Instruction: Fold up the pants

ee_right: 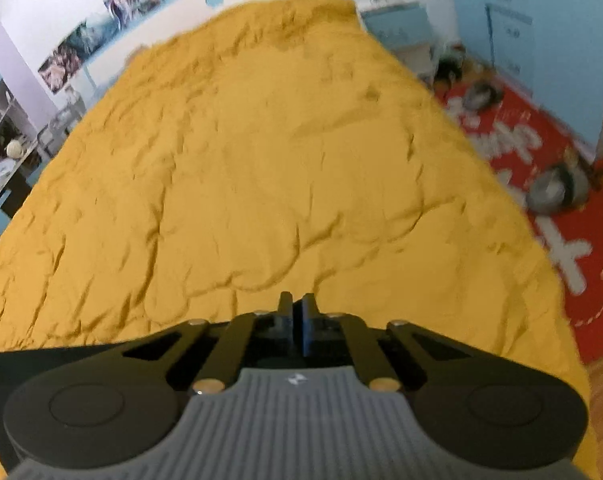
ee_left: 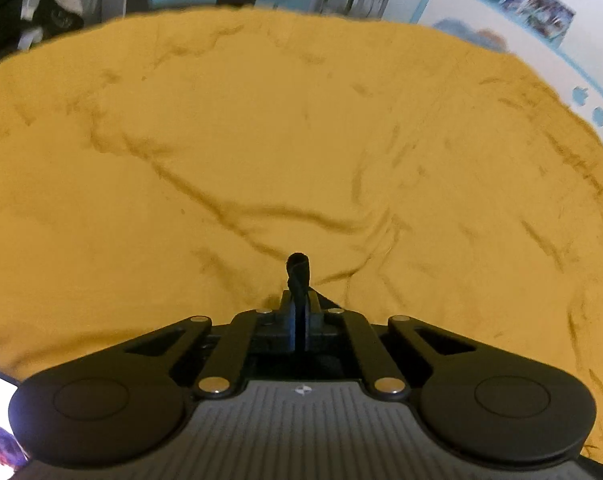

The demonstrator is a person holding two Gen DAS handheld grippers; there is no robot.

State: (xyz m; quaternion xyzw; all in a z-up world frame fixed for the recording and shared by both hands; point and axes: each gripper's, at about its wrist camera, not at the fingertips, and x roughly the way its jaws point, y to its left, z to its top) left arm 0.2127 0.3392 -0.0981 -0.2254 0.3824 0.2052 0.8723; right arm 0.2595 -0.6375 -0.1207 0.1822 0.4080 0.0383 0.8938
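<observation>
My left gripper (ee_left: 300, 300) is shut on a pinch of black pants fabric (ee_left: 297, 272); a small twisted tuft sticks out past the fingertips above the mustard-yellow bedspread (ee_left: 261, 140). The rest of the pants is hidden below the gripper body. My right gripper (ee_right: 297, 300) has its fingers pressed together; dark fabric (ee_right: 61, 354) shows at its lower left, but I cannot see anything between the pads. It hovers over the same wrinkled bedspread (ee_right: 261, 140).
The bed's right edge drops to a red printed rug (ee_right: 541, 168) with grey slippers (ee_right: 553, 192) on a wooden floor. Blue cabinets (ee_right: 541, 40) stand at the far right, shelves (ee_right: 5, 132) at the far left. A wall with posters (ee_left: 537, 4) lies beyond the bed.
</observation>
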